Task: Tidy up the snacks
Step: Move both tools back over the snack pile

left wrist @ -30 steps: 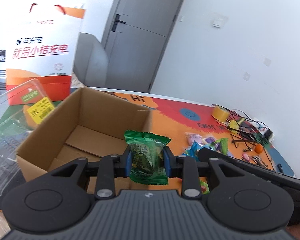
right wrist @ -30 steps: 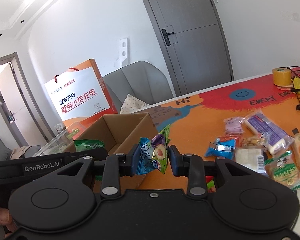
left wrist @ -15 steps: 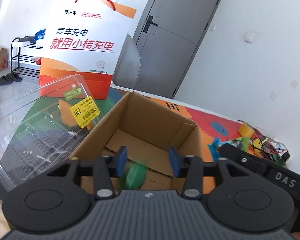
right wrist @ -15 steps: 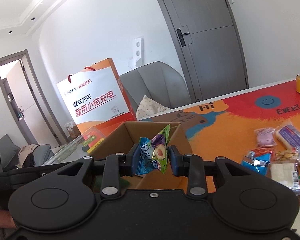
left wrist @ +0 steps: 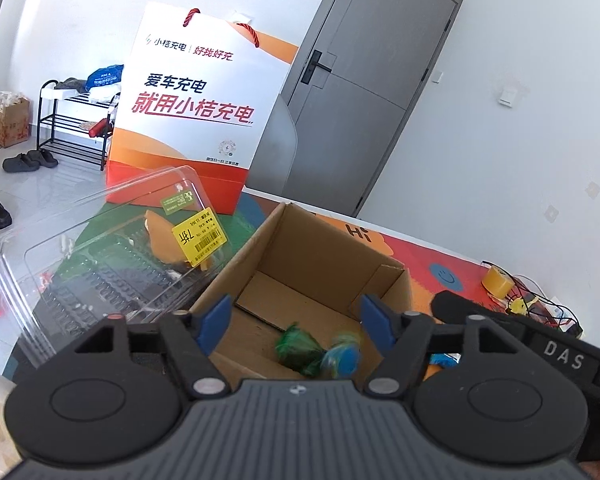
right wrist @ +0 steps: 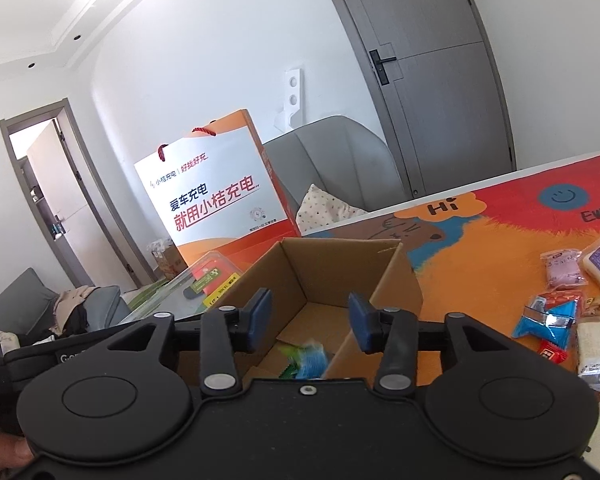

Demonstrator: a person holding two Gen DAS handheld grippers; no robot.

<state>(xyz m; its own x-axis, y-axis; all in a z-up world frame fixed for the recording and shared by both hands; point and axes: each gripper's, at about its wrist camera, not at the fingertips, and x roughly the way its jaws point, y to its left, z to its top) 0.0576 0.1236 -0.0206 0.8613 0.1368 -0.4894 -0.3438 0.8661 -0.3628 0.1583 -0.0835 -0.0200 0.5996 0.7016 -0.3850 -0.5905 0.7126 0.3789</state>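
Observation:
An open cardboard box (left wrist: pixel 312 248) (right wrist: pixel 340 264) stands on the colourful mat. Both grippers hover over its near rim. My left gripper (left wrist: pixel 296 320) has its jaws opening, with nothing between the blue pads. A green snack packet (left wrist: pixel 296 346) and a blue-green packet (left wrist: pixel 342 358) lie blurred in the box below it. The jaws of my right gripper (right wrist: pixel 308 320) are opening too and hold nothing; the blue-green packet (right wrist: pixel 312 360) shows blurred beneath them inside the box. Several more wrapped snacks (right wrist: pixel 556 316) lie on the mat to the right.
A clear plastic clamshell (left wrist: pixel 100 248) with a yellow label leans left of the box. An orange and white paper bag (left wrist: pixel 196 112) (right wrist: pixel 216 196) stands behind it. A grey chair (right wrist: pixel 332 164) and a door are beyond the table. Yellow tape (left wrist: pixel 496 280) and cables sit far right.
Both grippers moved over the box and let go of their packets. The green packet dropped from the left one, the blue-green packet from the right; both now lie in the box.

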